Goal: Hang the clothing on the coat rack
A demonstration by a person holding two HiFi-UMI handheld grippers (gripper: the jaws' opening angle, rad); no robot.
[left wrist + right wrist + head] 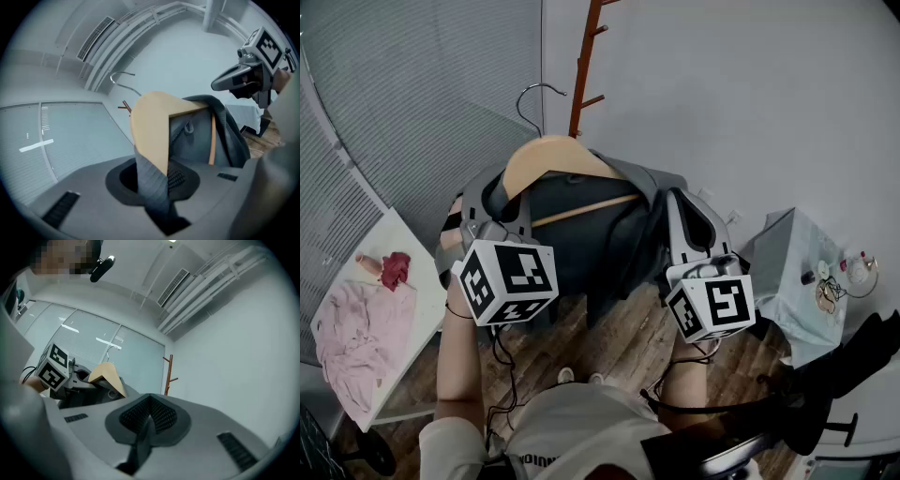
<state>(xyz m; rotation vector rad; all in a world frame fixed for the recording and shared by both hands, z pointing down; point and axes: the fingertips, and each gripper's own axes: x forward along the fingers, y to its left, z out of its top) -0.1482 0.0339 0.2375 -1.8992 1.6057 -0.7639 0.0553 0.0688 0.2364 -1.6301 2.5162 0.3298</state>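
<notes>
garment on its hanger, not yet on the rack

the garment is already draped over the hanger, collar at the top and both shoulders over the wooden arms, so that part looks done. what is left is the hanging itself: the hook stands free in the air, just beside the rack in the head view and on none of its pegs. in the right gripper view the rack stands well beyond the hanger, so i judge the task a little past halfway, with the carry to a peg and the letting go to come.

the left gripper is clamped on the hanger's left end. the wood runs down between the jaws with a fold of grey cloth pressed against it, and the pads bear on both.

the right gripper has its jaws drawn close on a thin fold of the garment. a dark strip of cloth comes out from between its pads. in the head view it sits at the hanger's right end, at the garment's shoulder.

so the hanger hangs between the two grippers, held up at both ends, with its hook above them and towards the rack.
</notes>
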